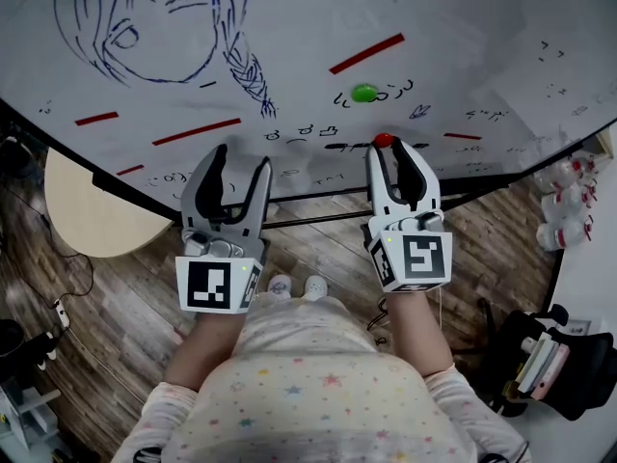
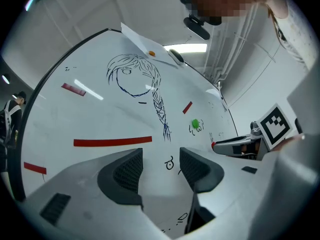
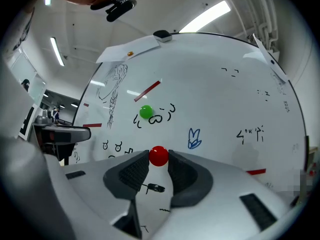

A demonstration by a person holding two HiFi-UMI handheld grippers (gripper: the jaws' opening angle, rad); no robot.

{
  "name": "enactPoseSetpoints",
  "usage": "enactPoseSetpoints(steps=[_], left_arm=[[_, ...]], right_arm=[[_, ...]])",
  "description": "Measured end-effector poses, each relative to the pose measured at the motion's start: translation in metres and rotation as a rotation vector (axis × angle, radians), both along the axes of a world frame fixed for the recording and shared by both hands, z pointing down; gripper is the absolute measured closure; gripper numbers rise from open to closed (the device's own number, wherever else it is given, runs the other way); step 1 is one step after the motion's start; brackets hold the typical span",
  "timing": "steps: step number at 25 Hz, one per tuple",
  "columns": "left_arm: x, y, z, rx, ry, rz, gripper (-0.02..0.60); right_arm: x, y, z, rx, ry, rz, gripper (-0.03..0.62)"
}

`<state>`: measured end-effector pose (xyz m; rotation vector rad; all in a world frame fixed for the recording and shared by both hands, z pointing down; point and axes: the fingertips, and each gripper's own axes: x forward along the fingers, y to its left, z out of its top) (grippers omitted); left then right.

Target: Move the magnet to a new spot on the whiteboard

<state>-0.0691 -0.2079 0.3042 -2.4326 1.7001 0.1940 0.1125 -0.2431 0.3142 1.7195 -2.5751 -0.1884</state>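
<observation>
A small red ball magnet [image 1: 384, 140] [image 3: 159, 155] sits against the whiteboard [image 1: 434, 27] near its lower edge. My right gripper [image 1: 395, 148] [image 3: 159, 160] is shut on it, both fingertips touching its sides. A green ball magnet [image 1: 364, 93] [image 3: 145, 112] [image 2: 195, 123] sticks to the board just above, beside black scribbles. Left of it, my left gripper [image 1: 239, 162] [image 2: 161, 166] is open with nothing between its pads, pointing at the board's lower part. The right gripper [image 2: 235, 145] also shows at the right of the left gripper view.
The board carries a blue drawing of a girl with a braid [image 1: 154, 27] and several red strips [image 1: 366, 53] [image 1: 198, 131]. A round beige table [image 1: 87, 210] stands at the left, bottles [image 1: 569, 201] and a black bag [image 1: 545, 360] at the right, on a wooden floor.
</observation>
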Motion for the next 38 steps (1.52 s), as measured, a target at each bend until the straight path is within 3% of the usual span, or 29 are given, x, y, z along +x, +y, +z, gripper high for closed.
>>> enactPoseSetpoints(steps=[38], left_arm=[[0.005,-0.009,0.032,-0.067,-0.003,-0.002,0.382]], right_arm=[[-0.005,-0.02,0.072,-0.093,0.028,0.01,0.474]])
